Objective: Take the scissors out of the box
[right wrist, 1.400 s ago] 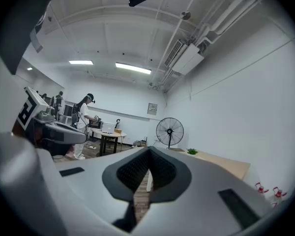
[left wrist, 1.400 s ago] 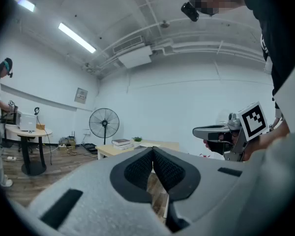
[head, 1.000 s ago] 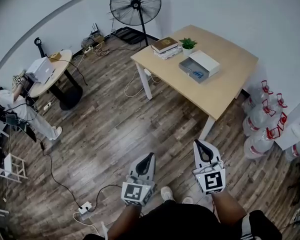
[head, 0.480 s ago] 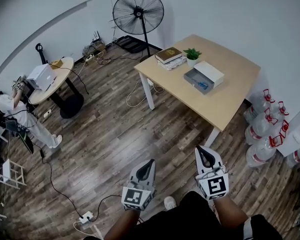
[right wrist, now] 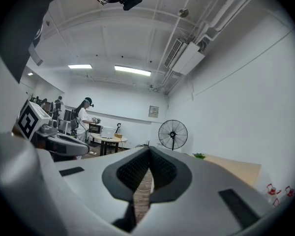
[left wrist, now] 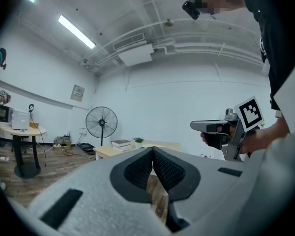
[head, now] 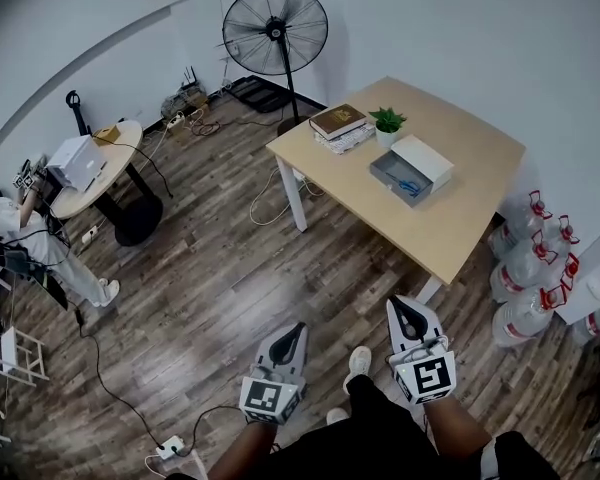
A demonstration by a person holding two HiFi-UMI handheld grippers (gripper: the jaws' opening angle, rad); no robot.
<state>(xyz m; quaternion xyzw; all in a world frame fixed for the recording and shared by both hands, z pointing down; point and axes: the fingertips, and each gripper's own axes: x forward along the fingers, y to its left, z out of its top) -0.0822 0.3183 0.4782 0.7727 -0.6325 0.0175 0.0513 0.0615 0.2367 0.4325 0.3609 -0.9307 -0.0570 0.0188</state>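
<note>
The box [head: 411, 166], a grey tray with a white lid half over it, lies on the light wooden table [head: 460, 218] across the room. Blue-handled scissors [head: 410, 185] show in its uncovered part. My left gripper [head: 296, 328] and right gripper [head: 404, 309] are held side by side low over the wooden floor, well short of the table, both pointing level toward it. Each is shut with nothing between its pads. In the left gripper view the shut jaws [left wrist: 153, 149] face the table [left wrist: 137, 148]; the right gripper's jaws [right wrist: 149, 149] meet the same way.
Books [head: 338, 123] and a small potted plant [head: 387, 121] share the table. A standing fan [head: 276, 30] is behind it, water bottles [head: 528, 266] stand at the right wall. A round table [head: 92, 163], a person [head: 25, 236] and floor cables with a power strip [head: 170, 448] are at the left.
Both grippers have been carried forward over the floor toward the table, which now sits a little lower and nearer in the head view. Their jaws stayed shut.
</note>
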